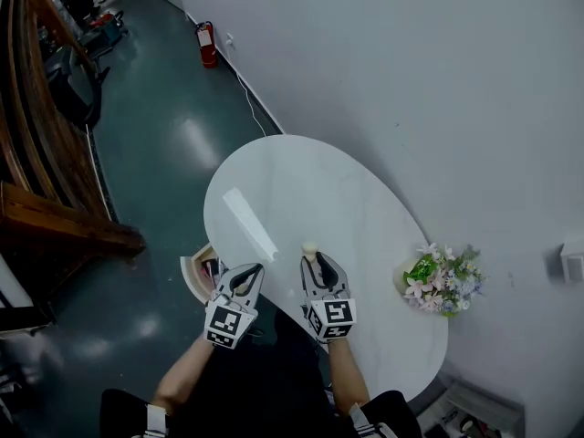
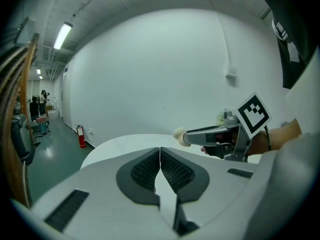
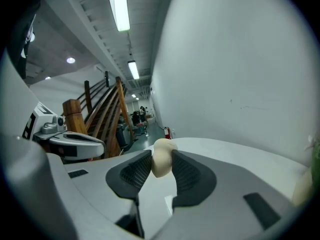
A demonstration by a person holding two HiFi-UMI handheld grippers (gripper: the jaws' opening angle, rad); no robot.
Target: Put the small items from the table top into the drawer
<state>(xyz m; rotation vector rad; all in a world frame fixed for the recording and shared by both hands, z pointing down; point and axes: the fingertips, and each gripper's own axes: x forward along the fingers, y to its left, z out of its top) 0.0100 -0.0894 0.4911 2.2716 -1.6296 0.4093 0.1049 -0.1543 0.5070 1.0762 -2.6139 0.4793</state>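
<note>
My right gripper (image 1: 311, 255) is shut on a small cream, egg-shaped item (image 3: 161, 157), held just above the near edge of the white oval table (image 1: 283, 190). The same item (image 1: 310, 248) shows at the jaw tips in the head view and at the tip of the right gripper (image 2: 186, 136) in the left gripper view. My left gripper (image 1: 247, 272) hangs shut and empty at the table's near left edge, its pads (image 2: 150, 167) pressed together. Below the left gripper an open drawer (image 1: 196, 272) juts out from under the table, with something reddish inside.
A bouquet of flowers (image 1: 443, 281) lies on the table's right end by the white wall. A red fire extinguisher (image 1: 207, 45) stands on the green floor by the wall. A wooden staircase (image 1: 41, 144) rises at the left.
</note>
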